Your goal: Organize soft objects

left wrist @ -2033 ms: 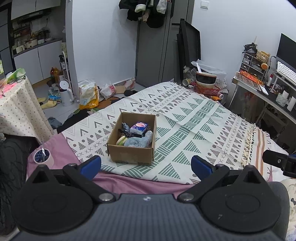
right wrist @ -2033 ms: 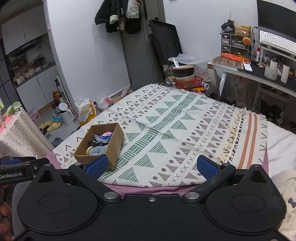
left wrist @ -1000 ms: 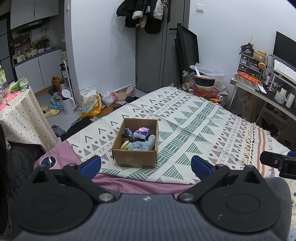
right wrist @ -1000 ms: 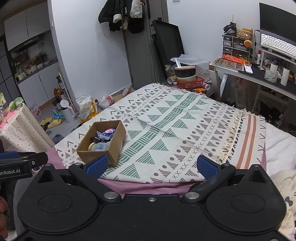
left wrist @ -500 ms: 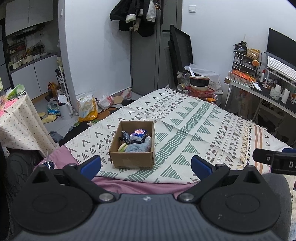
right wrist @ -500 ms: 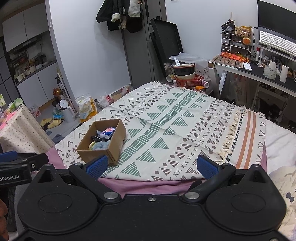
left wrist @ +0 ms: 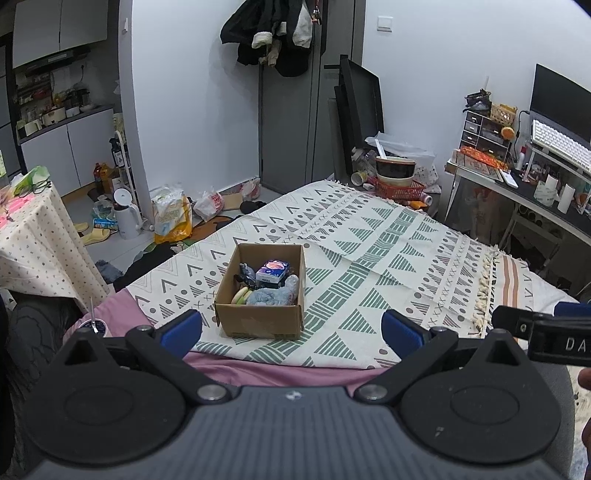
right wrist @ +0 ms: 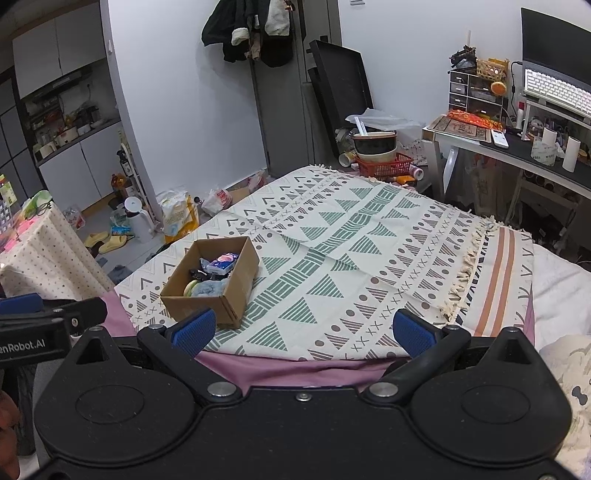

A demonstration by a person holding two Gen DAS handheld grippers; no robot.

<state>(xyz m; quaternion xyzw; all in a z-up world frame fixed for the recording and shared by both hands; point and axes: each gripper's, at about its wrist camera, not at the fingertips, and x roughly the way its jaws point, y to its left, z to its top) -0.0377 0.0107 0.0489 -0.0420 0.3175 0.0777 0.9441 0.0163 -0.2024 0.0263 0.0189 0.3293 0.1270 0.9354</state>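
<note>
Your open brown cardboard box (left wrist: 263, 295) sits near the foot corner of the bed, on a cream woven blanket with green triangles and grey marks (left wrist: 369, 258), its corrugated walls upright and its flaps out of the way. Inside it you can see a fuzzy pale-blue plush item (left wrist: 273, 295) slumped against the near wall, a small glossy blue-and-pink wrapped pack (left wrist: 272, 272) toward the back, a round yellow-green rimmed thing (left wrist: 240, 295) at the left, and something dark and crinkled beside it that may be a wrapper, though the view is too small to be sure. A fringed edge of the blanket gives way to a striped cloth at the right, and a mauve sheet (right wrist: 295, 369) shows beneath the near edge. Around you are white walls, dark coats hung on a grey door (left wrist: 273, 33), a cluttered desk with a white keyboard (right wrist: 554, 92) and a dotted tablecloth (left wrist: 33, 240) at the left. Your left gripper (left wrist: 291, 328) is held low before the bed, its blue-padded fingers spread wide on nothing; your right gripper (right wrist: 301, 330) is level beside it, likewise spread and empty.
</note>
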